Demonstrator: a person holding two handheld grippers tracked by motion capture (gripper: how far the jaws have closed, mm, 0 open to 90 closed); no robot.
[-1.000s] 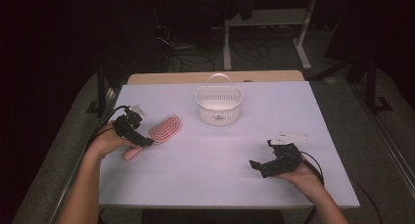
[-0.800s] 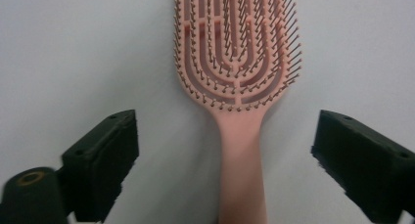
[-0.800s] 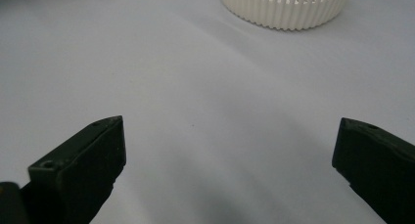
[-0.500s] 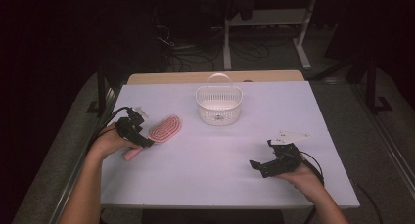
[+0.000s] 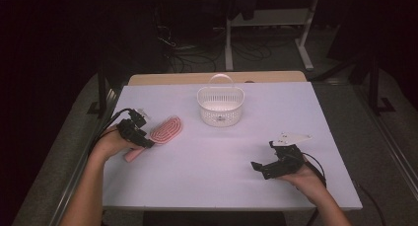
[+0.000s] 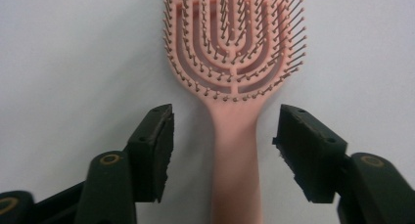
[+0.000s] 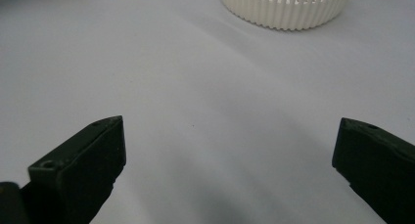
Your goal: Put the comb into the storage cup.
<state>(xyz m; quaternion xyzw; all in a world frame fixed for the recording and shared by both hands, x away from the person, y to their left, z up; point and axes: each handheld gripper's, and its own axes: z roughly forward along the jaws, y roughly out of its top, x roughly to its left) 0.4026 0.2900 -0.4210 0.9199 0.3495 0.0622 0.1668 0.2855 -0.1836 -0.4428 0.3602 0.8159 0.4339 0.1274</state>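
On the white table [image 5: 207, 186] in the high view, a pink hairbrush [image 5: 165, 131] lies at the left, bristles up, with the left gripper [image 5: 140, 141] over its handle; a white basket [image 5: 220, 105] stands near the far edge and the right gripper [image 5: 261, 168] rests at the near right. Nothing here has visibly shifted since half a second ago.

Left gripper view: the jaws stand apart, one on each side of the brush handle [image 6: 235, 170], not touching it.

Right gripper view: the jaws are spread wide over bare table, with the basket [image 7: 286, 8] ahead.
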